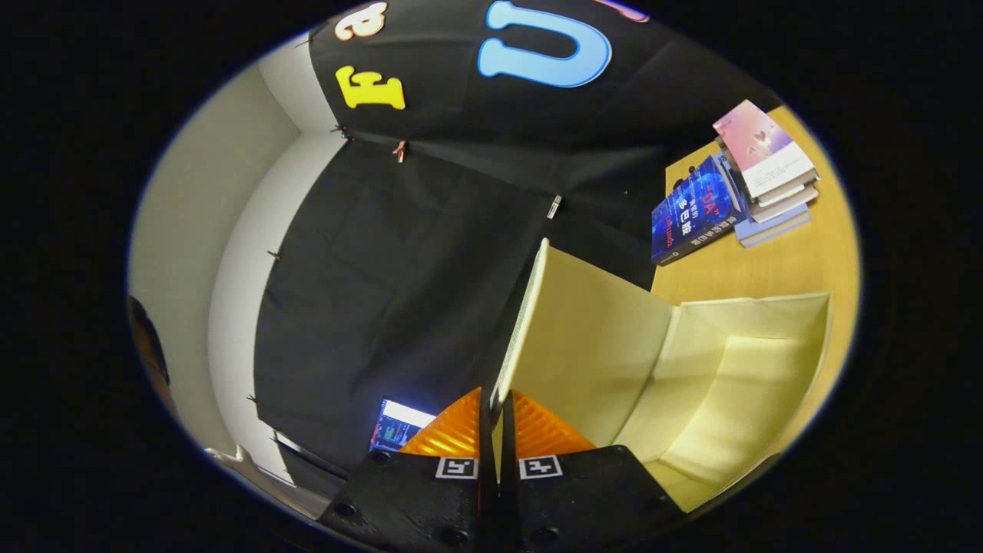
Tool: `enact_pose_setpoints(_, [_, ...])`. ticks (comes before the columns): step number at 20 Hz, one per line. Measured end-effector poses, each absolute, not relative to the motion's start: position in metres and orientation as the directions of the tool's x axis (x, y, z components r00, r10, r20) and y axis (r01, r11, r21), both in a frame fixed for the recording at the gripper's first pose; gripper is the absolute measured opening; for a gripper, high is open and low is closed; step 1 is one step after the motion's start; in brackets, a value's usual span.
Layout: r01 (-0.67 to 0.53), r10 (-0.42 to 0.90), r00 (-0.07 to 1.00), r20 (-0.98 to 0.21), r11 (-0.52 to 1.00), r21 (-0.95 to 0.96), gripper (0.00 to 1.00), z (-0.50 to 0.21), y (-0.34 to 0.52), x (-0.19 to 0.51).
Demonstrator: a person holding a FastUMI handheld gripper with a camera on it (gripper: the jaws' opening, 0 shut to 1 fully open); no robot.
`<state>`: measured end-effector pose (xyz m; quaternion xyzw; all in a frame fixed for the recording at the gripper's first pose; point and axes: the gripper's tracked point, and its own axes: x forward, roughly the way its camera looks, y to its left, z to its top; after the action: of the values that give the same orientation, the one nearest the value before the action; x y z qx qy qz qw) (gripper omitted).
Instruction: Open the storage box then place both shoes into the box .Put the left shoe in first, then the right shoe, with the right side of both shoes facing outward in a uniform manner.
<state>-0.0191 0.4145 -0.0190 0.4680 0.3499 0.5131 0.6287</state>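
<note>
Gripper view: gripper (498,418) fingers clenched on thin edge of storage box lid (599,338) — lid raised, running toward 12 o'clock. Box interior (737,369) at 3 o'clock, partly cut off. Book stack (756,173) on table (776,265) at 2 o'clock (titles unreadable).

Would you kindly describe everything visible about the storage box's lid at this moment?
The lid is a pale cream, smooth plastic-looking panel, swung up and open from the storage box, whose matching cream interior lies exposed beside it on the wooden table. Its thin free edge, finely ribbed, runs straight down into the gripper, whose two fingers are closed on that edge from either side. Behind it hangs the booth's black cloth. Its hinge side meets the box in a soft fold.
</note>
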Motion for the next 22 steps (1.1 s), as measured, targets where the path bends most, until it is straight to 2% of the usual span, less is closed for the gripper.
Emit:
enact_pose_setpoints(4, [-0.35, 0.979, 0.201, -0.032, 0.102, 0.931, 0.08, -0.02, 0.481, -0.026])
enact_pose_setpoints(9, [-0.367, 0.98, 0.177, -0.09, 0.151, 0.918, 0.12, -0.035, 0.519, -0.032])
enact_pose_setpoints(11, [-0.378, 0.981, 0.169, -0.098, 0.157, 0.913, 0.22, -0.037, 0.518, -0.04])
enact_pose_setpoints(14, [-0.427, 0.974, 0.203, -0.101, 0.18, 0.886, 0.55, -0.035, 0.502, -0.039])
enact_pose_setpoints(15, [-0.449, 0.968, 0.229, -0.103, 0.198, 0.871, 0.59, -0.034, 0.49, -0.038])
enact_pose_setpoints(16, [-0.475, 0.959, 0.263, -0.108, 0.226, 0.85, 0.71, -0.034, 0.475, -0.034])
enact_pose_setpoints(18, [-0.528, 0.923, 0.359, -0.135, 0.321, 0.787, 0.83, -0.039, 0.441, -0.023])
enact_pose_setpoints(22, [-0.535, 0.769, 0.593, -0.239, 0.597, 0.598, 0.83, -0.069, 0.337, -0.004])
